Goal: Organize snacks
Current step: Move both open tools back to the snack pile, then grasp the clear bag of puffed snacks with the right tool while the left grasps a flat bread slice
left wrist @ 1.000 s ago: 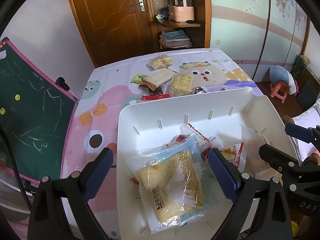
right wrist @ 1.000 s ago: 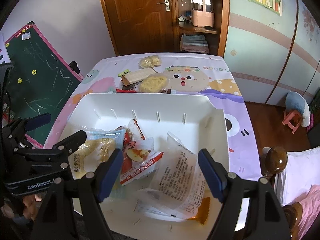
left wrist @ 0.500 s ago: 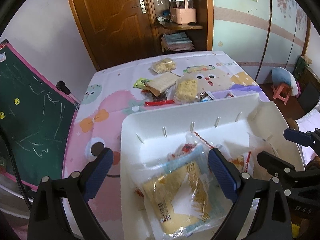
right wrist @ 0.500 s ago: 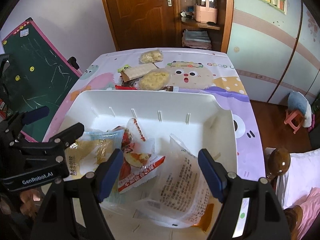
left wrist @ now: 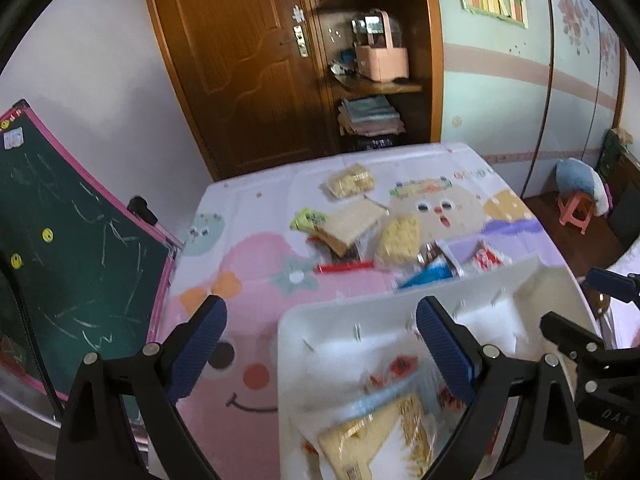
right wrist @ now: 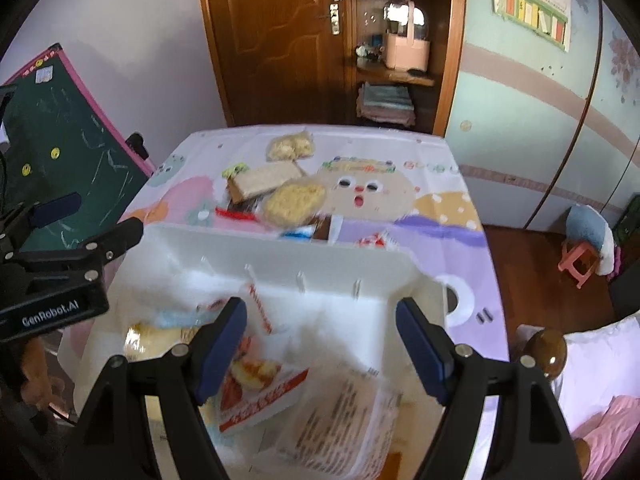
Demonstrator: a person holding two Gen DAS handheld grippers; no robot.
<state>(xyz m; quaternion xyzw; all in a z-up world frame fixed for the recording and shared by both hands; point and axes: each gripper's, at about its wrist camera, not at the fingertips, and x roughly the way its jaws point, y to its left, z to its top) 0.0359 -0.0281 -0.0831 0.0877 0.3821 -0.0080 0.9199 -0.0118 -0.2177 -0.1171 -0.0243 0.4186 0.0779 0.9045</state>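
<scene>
Left claw (left wrist: 320,344): fingers spread wide apart, nothing between them, held above the near-left corner of the white bin (left wrist: 532,280); its left finger is over the cartoon-print desk (left wrist: 256,280) cover, its right finger over the bin interior.

Right claw (right wrist: 320,336): also spread wide, empty, poised over the bin's (right wrist: 320,252) near half, pointing toward the far wall of the bin.

Bin contents, both views motion-blurred: a yellow cracker pack (left wrist: 380,436) in clear wrap at the near-left, a red-and-white snack pack (right wrist: 260,392) near the middle, a clear wrapper with printed text (right wrist: 340,428) at the near-right.

Loose snacks on the desk beyond the bin's far wall: a tan flat pack (right wrist: 264,180), a pale yellow crisp pack (right wrist: 296,198) touching it, another yellow pack (right wrist: 290,146) farther off, a red stick (left wrist: 344,268), a small green packet (left wrist: 310,218). Blue and red-white wrappers lie just beside the far wall; details too blurred to read.
</scene>
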